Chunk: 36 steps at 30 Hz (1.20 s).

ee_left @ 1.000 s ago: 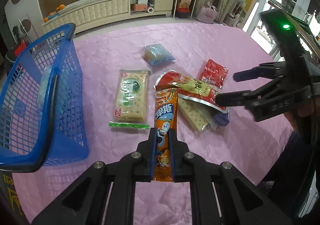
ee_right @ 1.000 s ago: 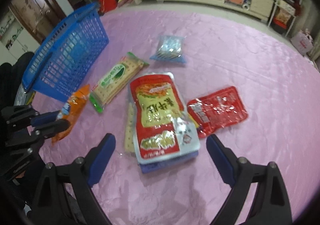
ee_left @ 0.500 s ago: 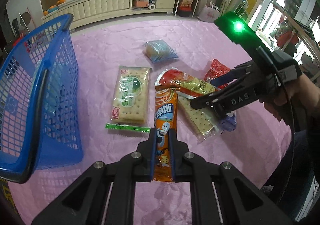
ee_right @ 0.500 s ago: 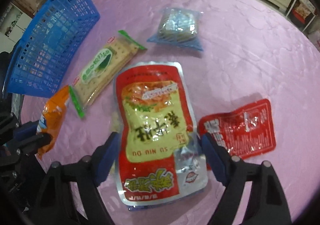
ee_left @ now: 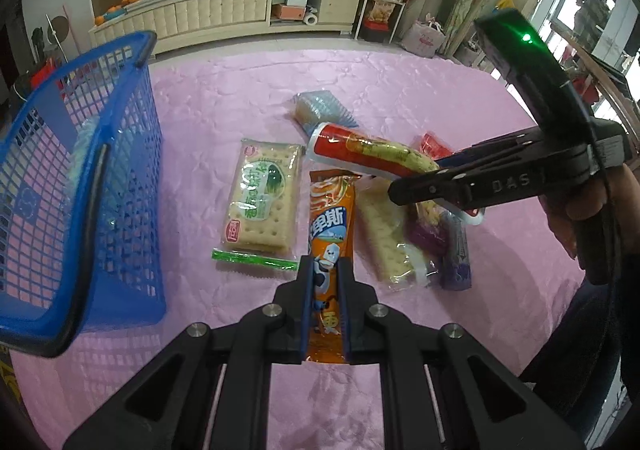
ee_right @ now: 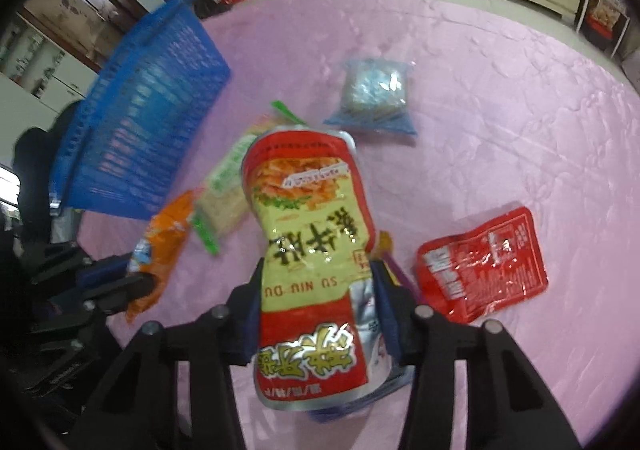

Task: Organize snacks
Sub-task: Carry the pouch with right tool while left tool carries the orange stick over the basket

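left gripper (ee_left: 325,306): clamped on orange snack bar (ee_left: 330,226) | right gripper (ee_right: 318,306): jaws closing, squeezing red-and-yellow pouch (ee_right: 310,234), seemingly lifted off table (ee_right: 500,98)

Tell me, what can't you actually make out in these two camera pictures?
- Blue mesh plastic basket: contents unclear behind its wall in the left wrist view; blurred in the right wrist view.
- Purple packet: mostly hidden under the red and yellow foil pouch.
- Flat red foil sachet: largely hidden behind that pouch in the left wrist view.

Dim indoor light, fisheye-dark corners, right wrist view motion-blurred.
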Motion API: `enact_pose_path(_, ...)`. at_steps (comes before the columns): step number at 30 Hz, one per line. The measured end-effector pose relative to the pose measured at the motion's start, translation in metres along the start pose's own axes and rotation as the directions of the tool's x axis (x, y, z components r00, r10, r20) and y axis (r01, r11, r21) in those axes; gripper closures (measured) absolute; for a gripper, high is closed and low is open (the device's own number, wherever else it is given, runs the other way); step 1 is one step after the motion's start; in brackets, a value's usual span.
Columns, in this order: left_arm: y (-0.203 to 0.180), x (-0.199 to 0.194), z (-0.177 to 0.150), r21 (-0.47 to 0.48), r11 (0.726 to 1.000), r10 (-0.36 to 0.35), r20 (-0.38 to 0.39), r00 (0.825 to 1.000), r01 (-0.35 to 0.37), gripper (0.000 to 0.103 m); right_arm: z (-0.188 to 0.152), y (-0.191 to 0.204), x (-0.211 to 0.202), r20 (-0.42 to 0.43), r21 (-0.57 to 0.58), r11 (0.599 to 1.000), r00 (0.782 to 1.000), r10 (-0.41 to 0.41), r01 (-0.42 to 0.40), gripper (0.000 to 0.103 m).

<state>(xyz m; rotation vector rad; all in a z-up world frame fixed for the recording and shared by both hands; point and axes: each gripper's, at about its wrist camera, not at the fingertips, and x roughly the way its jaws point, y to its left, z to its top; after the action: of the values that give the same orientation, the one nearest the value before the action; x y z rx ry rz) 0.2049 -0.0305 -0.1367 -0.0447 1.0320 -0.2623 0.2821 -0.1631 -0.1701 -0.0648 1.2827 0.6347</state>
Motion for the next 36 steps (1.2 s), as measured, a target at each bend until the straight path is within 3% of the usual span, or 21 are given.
enact_pose_path(10,-0.006,-0.050,-0.005,-0.009,1.000,0.007,0.082,0.997,-0.006,0.093,-0.027,0.032,-0.060,0.119,-0.032,0.998,0.992,-0.041,0.045,0.052)
enact_pose_path(20,-0.006,-0.107,-0.011,0.003,1.000,0.020,0.181,0.983,-0.021,0.093,-0.048,0.093,-0.110,0.276,-0.105,0.991,0.960,-0.045,0.077,0.056)
enact_pose_path(28,0.025,-0.160,-0.002,0.003,0.997,0.071,0.249,0.966,-0.074,0.093,-0.042,0.124,-0.136,0.330,-0.136,0.986,0.943,-0.048,0.098,0.056)
enact_pose_path(36,0.065,-0.187,0.006,-0.035,0.990,0.141,0.273,0.952,-0.137,0.093,-0.011,0.157,-0.136,0.357,-0.190,0.976,0.933,-0.031,0.105,0.056)
